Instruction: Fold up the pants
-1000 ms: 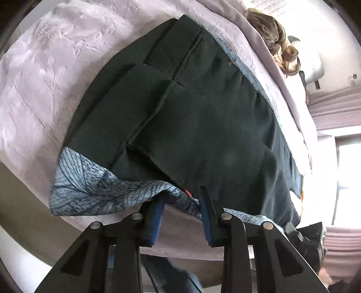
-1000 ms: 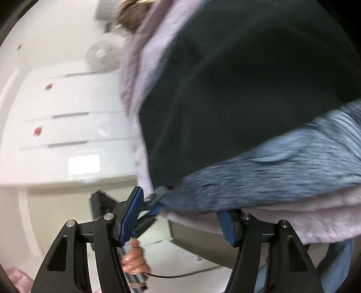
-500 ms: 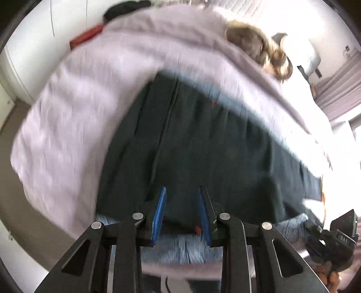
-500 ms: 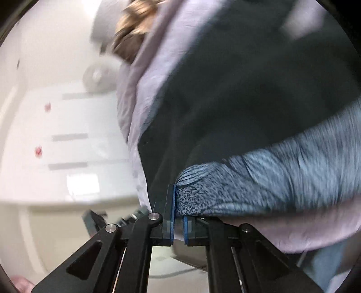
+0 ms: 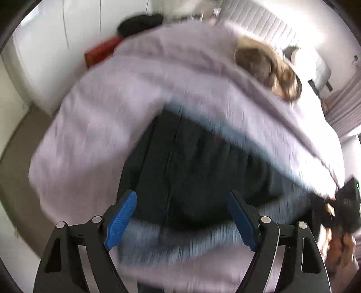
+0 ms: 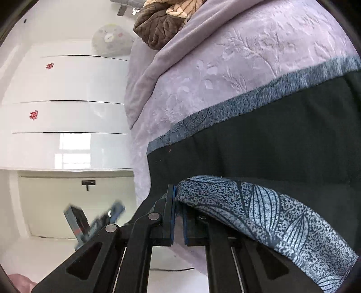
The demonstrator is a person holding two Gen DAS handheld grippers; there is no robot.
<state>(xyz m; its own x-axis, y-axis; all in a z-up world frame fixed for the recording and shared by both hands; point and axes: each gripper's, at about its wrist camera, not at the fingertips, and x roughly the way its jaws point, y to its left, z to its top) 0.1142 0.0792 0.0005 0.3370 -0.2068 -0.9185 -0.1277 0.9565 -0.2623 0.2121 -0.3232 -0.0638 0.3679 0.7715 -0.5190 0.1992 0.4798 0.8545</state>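
Dark pants [image 5: 203,171] with a blue patterned lining lie on a lilac bedspread [image 5: 108,117]. My left gripper [image 5: 180,216] hovers above their near edge. Its jaws are opening and nothing is pressed between the blue pads [image 5: 121,220]; the view is blurred. In the right wrist view my right gripper [image 6: 178,202] is shut on the patterned hem [image 6: 259,207] of the pants [image 6: 282,144], lifting that corner over the dark cloth. My right gripper [image 5: 347,205] also shows at the right edge of the left wrist view, with a hand [image 5: 340,245] below it.
A brown and tan plush blanket [image 6: 160,20] lies at the head of the bed. White drawers [image 6: 67,94] stand beside the bed, and a bare floor strip [image 5: 15,162] runs along it. A red thing [image 5: 101,51] and a dark bundle [image 5: 140,22] sit at the bed's far corner.
The left gripper let go of the patterned hem, rose and opened wide. The right gripper closed on the hem's other corner and carried it over the dark cloth.
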